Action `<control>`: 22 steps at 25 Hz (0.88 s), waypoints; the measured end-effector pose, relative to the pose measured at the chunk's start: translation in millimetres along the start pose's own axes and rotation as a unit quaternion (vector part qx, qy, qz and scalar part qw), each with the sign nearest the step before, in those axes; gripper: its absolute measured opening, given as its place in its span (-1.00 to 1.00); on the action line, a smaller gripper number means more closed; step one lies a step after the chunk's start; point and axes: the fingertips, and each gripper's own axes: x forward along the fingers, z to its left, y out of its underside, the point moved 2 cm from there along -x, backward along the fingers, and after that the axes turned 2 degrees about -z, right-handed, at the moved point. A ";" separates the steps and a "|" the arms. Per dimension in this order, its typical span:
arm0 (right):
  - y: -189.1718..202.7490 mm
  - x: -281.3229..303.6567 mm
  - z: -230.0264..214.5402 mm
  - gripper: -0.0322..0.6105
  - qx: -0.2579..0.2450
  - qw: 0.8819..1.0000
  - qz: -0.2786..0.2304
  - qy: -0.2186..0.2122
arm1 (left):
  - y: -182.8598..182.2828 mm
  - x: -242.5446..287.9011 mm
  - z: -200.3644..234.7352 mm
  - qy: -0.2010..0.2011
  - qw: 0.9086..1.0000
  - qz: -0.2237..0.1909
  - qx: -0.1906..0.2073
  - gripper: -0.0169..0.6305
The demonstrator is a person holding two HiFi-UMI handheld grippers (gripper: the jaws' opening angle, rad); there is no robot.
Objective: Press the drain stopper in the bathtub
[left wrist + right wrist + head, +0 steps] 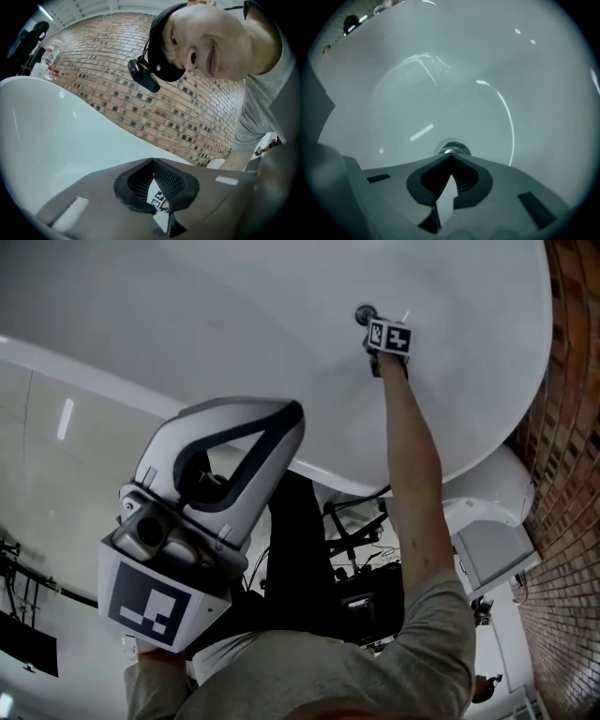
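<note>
Drain stopper [452, 149] at closed right tool [451, 159], white bathtub [234, 324], brick wall [564, 427]

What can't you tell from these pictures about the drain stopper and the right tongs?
Contact: right gripper view, the shut right tongs cover the near edge of the drain stopper; head view, the marker cube hides the tips.
Stopper raised or pressed: head view too small, right gripper view half hidden.

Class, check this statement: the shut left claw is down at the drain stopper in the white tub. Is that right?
Not quite: it is the right claw, not the left, that is down at the stopper in the white tub, and it is shut. The head view shows this; the left claw is held up close to the person.
</note>
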 end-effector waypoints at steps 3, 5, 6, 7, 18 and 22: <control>-27.9 -82.7 17.2 -0.88 0.008 0.995 -0.085 -0.043 | -37.6 -13.6 -21.2 0.023 1.000 -0.020 0.008 -0.97; -44.4 -170.9 28.7 -0.88 0.008 0.984 -0.167 -0.062 | -72.3 -28.7 -39.7 0.040 0.998 -0.037 0.012 -0.97; -48.7 -223.3 34.1 -0.88 0.019 0.974 -0.213 -0.071 | -92.2 -39.3 -50.1 0.049 0.998 -0.046 0.014 -0.97; -49.8 -280.1 39.4 -0.88 0.041 0.961 -0.259 -0.082 | -113.4 -51.3 -61.2 0.060 0.996 -0.057 0.017 -0.97; 53.8 -881.3 219.2 -0.89 0.075 0.782 -0.616 -0.058 | -314.6 -243.3 -174.6 0.189 0.963 -0.185 0.059 -0.97; 68.4 -990.8 281.3 -0.89 -0.002 0.743 -0.669 -0.017 | -362.6 -285.0 -228.4 0.222 0.950 -0.207 0.079 -0.97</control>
